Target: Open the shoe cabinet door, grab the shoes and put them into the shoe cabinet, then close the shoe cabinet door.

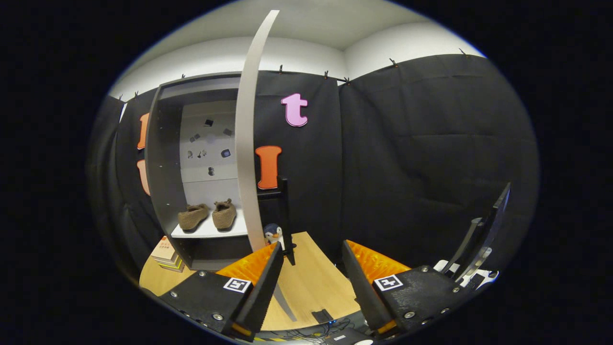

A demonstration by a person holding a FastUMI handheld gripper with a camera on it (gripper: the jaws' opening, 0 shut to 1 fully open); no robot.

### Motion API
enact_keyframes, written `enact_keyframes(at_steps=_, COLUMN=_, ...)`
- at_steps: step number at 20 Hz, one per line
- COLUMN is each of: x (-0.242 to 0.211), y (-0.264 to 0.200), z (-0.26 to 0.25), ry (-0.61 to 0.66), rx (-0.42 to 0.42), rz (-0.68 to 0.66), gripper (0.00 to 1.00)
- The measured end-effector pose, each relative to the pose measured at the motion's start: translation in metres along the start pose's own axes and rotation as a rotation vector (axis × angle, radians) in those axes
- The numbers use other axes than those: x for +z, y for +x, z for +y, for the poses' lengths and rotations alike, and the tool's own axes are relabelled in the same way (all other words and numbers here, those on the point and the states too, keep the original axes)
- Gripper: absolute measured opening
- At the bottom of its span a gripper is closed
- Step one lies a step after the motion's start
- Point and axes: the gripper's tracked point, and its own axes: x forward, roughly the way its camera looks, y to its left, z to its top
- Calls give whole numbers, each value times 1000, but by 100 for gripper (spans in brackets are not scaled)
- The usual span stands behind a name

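Beyond my spread, empty gripper [311, 258], the shoe cabinet [167, 191] stands open, its door [246, 143] swung edge-on toward me. Both shoes [207, 214] sit side by side on the white shelf [210, 231] (toes facing out), well ahead of the fingers.

Wooden table [306, 282]; book stack [166, 254] at left; penguin toy [273, 234] by black stand [285, 215]; tilted monitor [483, 235] right.

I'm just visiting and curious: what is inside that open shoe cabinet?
A pair of brown shoes sits on the white shelf inside the cabinet. The open door covers the right side. The tool is open, holding nothing.
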Motion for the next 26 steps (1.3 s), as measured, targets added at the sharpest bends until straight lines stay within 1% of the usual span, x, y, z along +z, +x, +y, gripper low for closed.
enact_keyframes(at_steps=3, x=3, y=8, z=7, ry=44, rx=31, rz=-2, gripper=79)
enact_keyframes(at_steps=4, x=2, y=10, z=8, ry=50, rx=28, rz=0, gripper=80)
enact_keyframes(at_steps=8, x=1, y=12, z=13, ry=48, rx=37, rz=2, gripper=79)
enact_keyframes(at_steps=10, x=2, y=9, z=18, ry=29, rx=43, rz=-13, gripper=77)
enact_keyframes(at_steps=12, x=2, y=4, z=28, ry=35, rx=66, rz=-16, gripper=76)
enact_keyframes(at_steps=16, x=-2, y=-10, z=68, ry=71, rx=181, rz=-16, gripper=76)
enact_keyframes(at_steps=22, x=-1, y=-20, z=129, ry=-12, rx=317, rz=-34, gripper=76)
enact_keyframes(at_steps=26, x=2, y=-20, z=165, ry=-21, rx=402, rz=-46, gripper=77)
